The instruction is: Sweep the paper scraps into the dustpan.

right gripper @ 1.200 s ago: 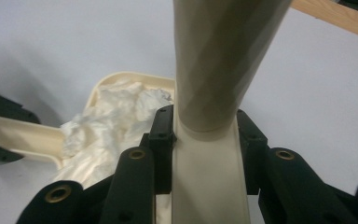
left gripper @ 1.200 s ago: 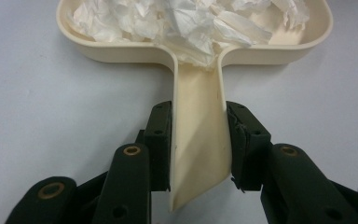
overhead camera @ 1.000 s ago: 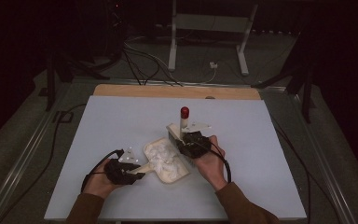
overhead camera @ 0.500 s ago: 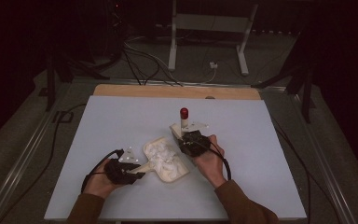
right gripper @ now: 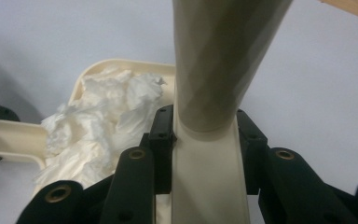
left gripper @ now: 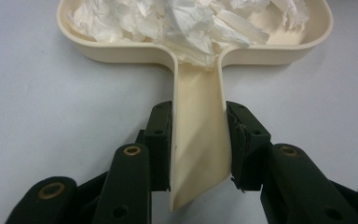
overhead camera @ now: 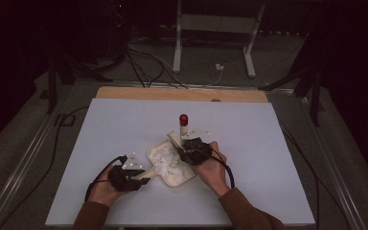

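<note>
A cream dustpan point(overhead camera: 184, 179) lies on the white table point(overhead camera: 268, 143) with crumpled white tissue point(overhead camera: 165, 160) heaped in it. My left gripper point(overhead camera: 141, 175) is shut on the pan's handle; in the left gripper view the jaws point(left gripper: 198, 116) clamp the handle point(left gripper: 198, 154) from both sides, with the tissue point(left gripper: 186, 23) in the pan point(left gripper: 121, 51) beyond. My right gripper point(overhead camera: 191, 151) is shut on a cream brush handle point(overhead camera: 183, 129) with a red tip, which stands at the pan's far edge. In the right gripper view the jaws point(right gripper: 205, 126) grip that handle point(right gripper: 219, 56) beside the tissue point(right gripper: 102, 112).
A wooden strip point(overhead camera: 182, 93) runs along the table's far edge. Beyond it, cables point(overhead camera: 143, 62) and a white stand point(overhead camera: 215, 28) are on the dark floor. A black cable point(overhead camera: 100, 175) loops from the left gripper.
The right gripper and the brush have shifted slightly left, toward the pan. The left gripper and the dustpan have stayed put.
</note>
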